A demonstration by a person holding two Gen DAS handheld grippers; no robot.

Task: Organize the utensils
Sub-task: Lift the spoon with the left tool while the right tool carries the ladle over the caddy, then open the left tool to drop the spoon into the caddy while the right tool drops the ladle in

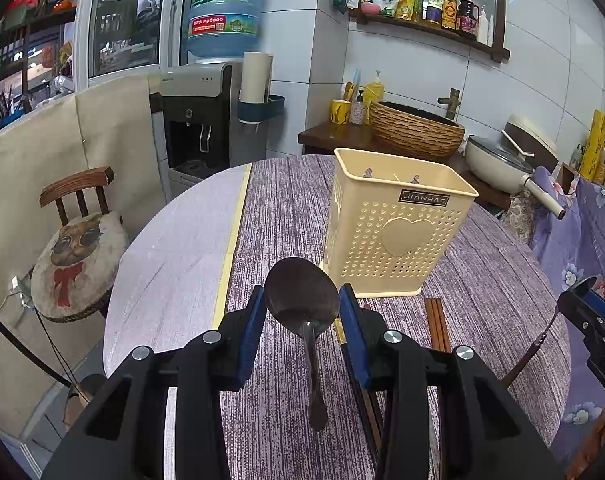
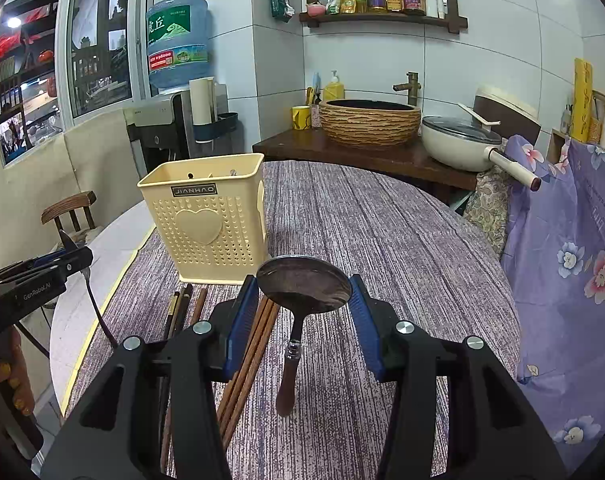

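Note:
My left gripper (image 1: pixel 301 304) is shut on the bowl of an all-metal spoon (image 1: pixel 302 292), handle hanging down above the table. My right gripper (image 2: pixel 303 292) is shut on the bowl of a spoon with a brown wooden handle (image 2: pixel 302 284), handle hanging down. The cream perforated utensil holder (image 1: pixel 394 220) stands upright on the table, just beyond and right of the left gripper; in the right wrist view the holder (image 2: pixel 210 216) is ahead to the left. Brown chopsticks (image 2: pixel 254 348) lie on the cloth in front of the holder, and show in the left wrist view (image 1: pixel 436 322).
The round table has a purple striped cloth (image 2: pixel 382 232) and a bare grey part (image 1: pixel 170 264) at the left. A chair with a round cushion (image 1: pixel 78 256) stands left of the table. A floral cloth (image 2: pixel 562 248) hangs at the right. A counter with a woven basin (image 2: pixel 368 120) and a pan (image 2: pixel 458 140) is behind.

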